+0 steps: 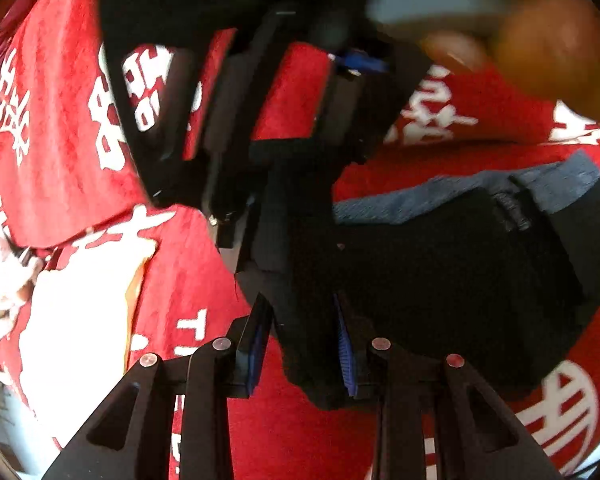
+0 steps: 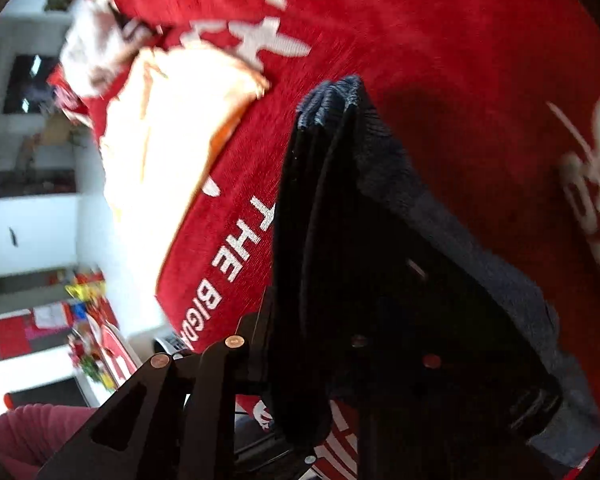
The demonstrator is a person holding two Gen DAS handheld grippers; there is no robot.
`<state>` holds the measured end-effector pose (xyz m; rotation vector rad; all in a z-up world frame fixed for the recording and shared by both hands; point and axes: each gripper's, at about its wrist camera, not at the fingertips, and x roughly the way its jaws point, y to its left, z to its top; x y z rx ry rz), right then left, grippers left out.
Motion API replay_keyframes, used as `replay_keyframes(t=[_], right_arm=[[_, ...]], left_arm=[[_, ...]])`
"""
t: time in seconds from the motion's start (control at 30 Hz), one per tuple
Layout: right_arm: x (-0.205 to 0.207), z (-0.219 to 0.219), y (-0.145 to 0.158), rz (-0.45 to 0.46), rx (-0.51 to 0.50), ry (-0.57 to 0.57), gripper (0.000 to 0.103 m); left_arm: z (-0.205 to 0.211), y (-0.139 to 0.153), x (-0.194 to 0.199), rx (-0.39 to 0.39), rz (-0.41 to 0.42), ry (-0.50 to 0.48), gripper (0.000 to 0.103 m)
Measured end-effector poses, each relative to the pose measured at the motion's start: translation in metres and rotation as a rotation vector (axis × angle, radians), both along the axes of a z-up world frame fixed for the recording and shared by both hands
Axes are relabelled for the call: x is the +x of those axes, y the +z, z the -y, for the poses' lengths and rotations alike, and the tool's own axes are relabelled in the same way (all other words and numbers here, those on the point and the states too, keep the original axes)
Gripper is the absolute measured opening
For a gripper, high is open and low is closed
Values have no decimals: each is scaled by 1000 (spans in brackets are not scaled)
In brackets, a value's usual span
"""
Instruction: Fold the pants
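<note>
Pants [image 1: 440, 264], dark denim with a paler blue inner face, lie bunched on your red plush cloth [image 1: 172, 280] with white lettering. Your left gripper [image 1: 305, 344] pinches a thick fold between its blue ribbed pads.

From the right wrist, your right gripper [image 2: 300, 364] clamps the pants [image 2: 340, 208], layered edges rising in a stiff peak; the cloth [image 2: 440, 40] lies beneath.

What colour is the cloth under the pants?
Red cloth with white lettering; clearest in the right wrist view.

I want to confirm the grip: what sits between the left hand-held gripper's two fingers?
A thick fold of the black pants, clamped between the left hand-held gripper's blue pads; the left wrist view shows it.
</note>
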<state>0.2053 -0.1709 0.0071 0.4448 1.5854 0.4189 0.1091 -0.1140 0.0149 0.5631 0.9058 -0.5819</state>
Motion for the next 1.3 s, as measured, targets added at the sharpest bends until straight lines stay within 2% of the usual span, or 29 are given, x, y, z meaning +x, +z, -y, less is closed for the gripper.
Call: replay_keyframes(t=[0.2, 0.3, 0.43, 0.53, 0.67, 0.77, 0.93, 1.03, 1.1, 1.13, 1.17, 1.3], right_arm=[[-54, 66, 36, 117, 149, -172, 19], [-95, 109, 58, 188, 203, -285, 19], [-147, 164, 77, 263, 225, -412, 21], [-192, 207, 81, 302, 233, -513, 22], [-256, 257, 64, 308, 245, -636, 22], [-293, 288, 44, 278, 242, -699, 22], [-339, 316, -6, 204, 240, -780, 22], [-353, 322, -34, 174, 261, -825, 23], [-357, 323, -42, 167, 262, -844, 24], [-358, 323, -45, 172, 263, -850, 24], [-365, 326, -41, 176, 261, -847, 24], [-364, 323, -29, 187, 184, -799, 29]], left_arm=[[37, 41, -28, -58, 17, -79, 32], [65, 62, -49, -86, 18, -129, 32], [112, 80, -82, -109, 16, -221, 32], [151, 82, -114, -110, 9, -307, 32], [196, 69, -159, -86, -21, -398, 32], [223, 46, -191, -35, -35, -458, 32], [243, 0, -216, 57, -78, -499, 32], [247, -18, -227, 106, -56, -510, 33], [248, -24, -229, 129, -56, -510, 46], [247, -24, -228, 125, -78, -506, 58], [245, -22, -227, 108, -104, -500, 63], [233, -10, -221, 91, -144, -475, 63]])
